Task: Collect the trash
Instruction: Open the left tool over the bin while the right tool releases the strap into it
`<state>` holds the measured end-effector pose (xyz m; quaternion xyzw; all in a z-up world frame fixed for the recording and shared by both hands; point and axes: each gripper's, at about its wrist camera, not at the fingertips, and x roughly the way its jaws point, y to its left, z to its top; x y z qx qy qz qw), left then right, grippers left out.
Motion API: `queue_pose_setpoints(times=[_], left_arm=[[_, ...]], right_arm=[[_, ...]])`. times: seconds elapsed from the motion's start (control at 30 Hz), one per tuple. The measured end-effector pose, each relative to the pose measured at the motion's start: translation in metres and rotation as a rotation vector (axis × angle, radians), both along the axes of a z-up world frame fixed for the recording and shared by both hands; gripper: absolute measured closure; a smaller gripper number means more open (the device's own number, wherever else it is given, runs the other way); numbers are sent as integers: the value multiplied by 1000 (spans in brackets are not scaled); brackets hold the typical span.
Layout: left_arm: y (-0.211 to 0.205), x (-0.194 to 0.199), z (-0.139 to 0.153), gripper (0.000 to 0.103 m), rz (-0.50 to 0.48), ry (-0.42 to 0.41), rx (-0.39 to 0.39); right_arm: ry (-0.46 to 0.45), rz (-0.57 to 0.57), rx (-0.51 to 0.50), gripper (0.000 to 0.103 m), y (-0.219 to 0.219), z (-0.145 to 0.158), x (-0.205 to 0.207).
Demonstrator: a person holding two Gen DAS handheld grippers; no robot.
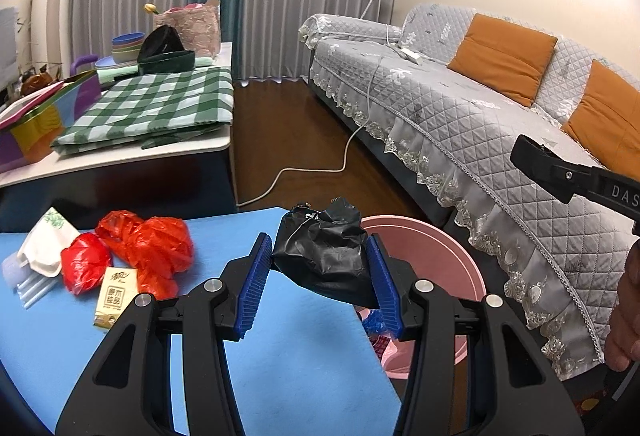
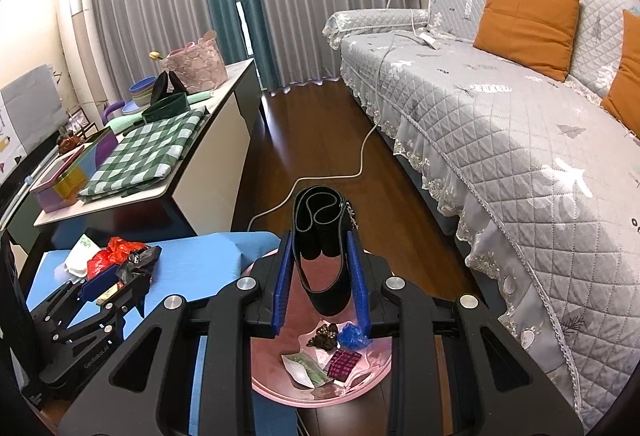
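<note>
My left gripper (image 1: 318, 238) is shut on a crumpled black plastic bag (image 1: 324, 260), held above the right edge of the blue table (image 1: 300, 336), beside the pink bin (image 1: 432, 232). Red plastic bags (image 1: 148, 248), a small tissue pack (image 1: 116, 294) and a white wrapper (image 1: 44, 248) lie on the table to the left. My right gripper (image 2: 319, 236) is shut on a black rolled strap (image 2: 324, 220) with a small chain, hanging over the pink bin (image 2: 272, 368). The bin holds several wrappers (image 2: 344, 362). The left gripper (image 2: 124, 276) with its black bag (image 2: 138, 262) shows at the left.
A grey quilted sofa (image 1: 460, 108) with orange cushions runs along the right. A white cable (image 1: 312, 168) crosses the dark wood floor. A side table (image 1: 120, 156) behind carries a green checked cloth, bowls and a basket. A person's hand (image 1: 624, 316) shows at the right edge.
</note>
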<state>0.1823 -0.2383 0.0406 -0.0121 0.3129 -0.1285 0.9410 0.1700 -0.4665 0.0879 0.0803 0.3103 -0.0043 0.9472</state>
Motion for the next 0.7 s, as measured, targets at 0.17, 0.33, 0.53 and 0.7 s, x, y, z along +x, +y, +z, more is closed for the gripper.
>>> queue_pose_setpoints(times=[0.17,0.33,0.53,0.7], left_arm=[[-5,6,-4,55,-10,11,-3],[-12,8,-8,55,-43,10,-3],[-22,15,-14,55,-81,17,-11],[-34,20,-18,55,-112,20,-11]], right_arm=[[2,-3,7,76,-1,-1,4],[15,0,4,76,1,-6,10],[27,1,-2,76,4,-11,16],[37,-7,-1,76,1,-15,20]])
